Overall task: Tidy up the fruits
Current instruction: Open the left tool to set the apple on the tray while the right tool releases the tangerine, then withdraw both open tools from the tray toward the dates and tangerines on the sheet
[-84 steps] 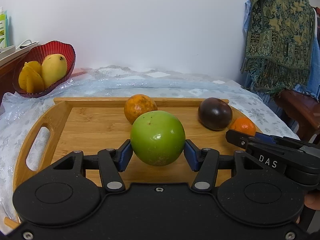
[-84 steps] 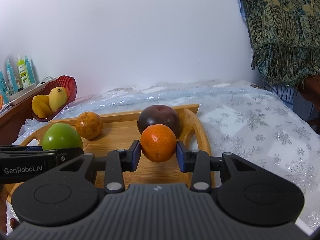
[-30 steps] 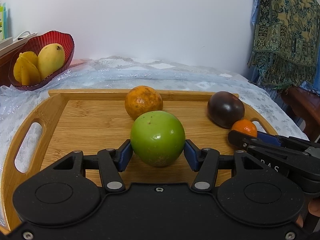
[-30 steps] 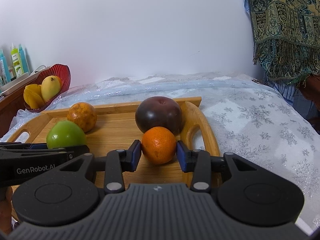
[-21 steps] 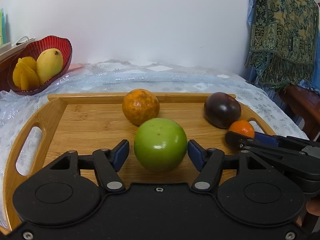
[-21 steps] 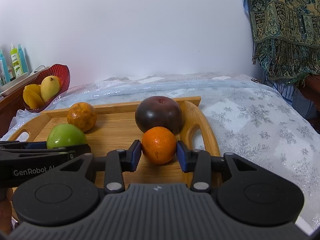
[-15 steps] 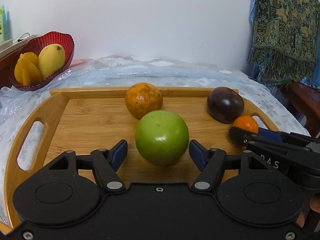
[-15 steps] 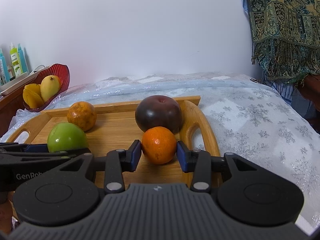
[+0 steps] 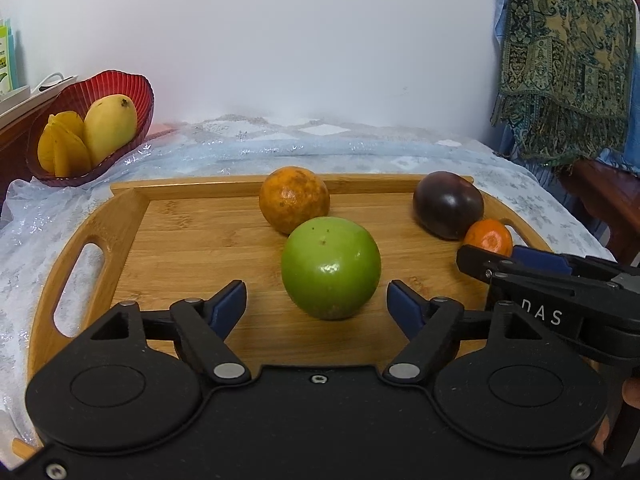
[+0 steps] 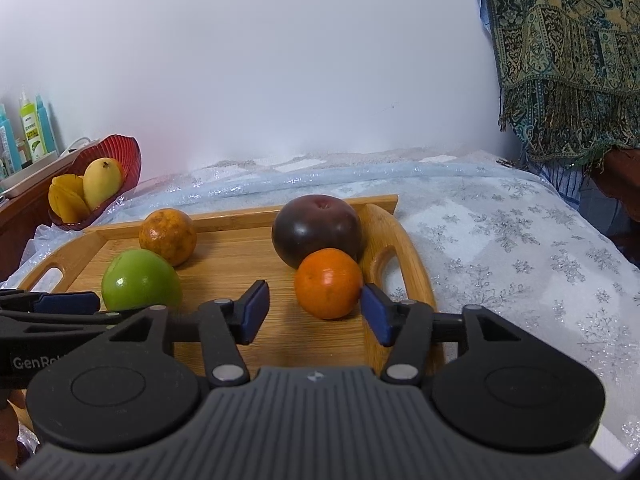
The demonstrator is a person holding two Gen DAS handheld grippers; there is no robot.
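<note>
1. Black-bodied, the left gripper [image 9: 316,300] is sitting nearest its own camera, its jaws opening, with the green apple [image 9: 331,267] resting on the tray between the blue pads [image 9: 228,306] and a clear gap on each side.
2. Grey ribs are showing on the right gripper [image 10: 314,310], whose jaws are also opening around the small orange [image 10: 328,283]; the left pad is standing clear, while at the right pad a touch cannot be ruled out.
3. White lettering is reading "DAS" on the side of the right gripper in the left wrist view, and "GenRo", cut off, on the left gripper in the right wrist view.
4. Wood grain is running across the bamboo tray [image 9: 184,236], which is bearing all four fruits.
5. Farther back, the mottled orange [image 9: 294,199] is lying near the rear rim, and the dark purple fruit [image 10: 316,229] is sitting just behind the small orange.
6. Beyond the tray, the red bowl [image 9: 138,84] is holding a mango [image 9: 110,122] and a starfruit [image 9: 64,148].
7. Farthest left, bottles [image 10: 34,128] are carrying labels too small to read.
</note>
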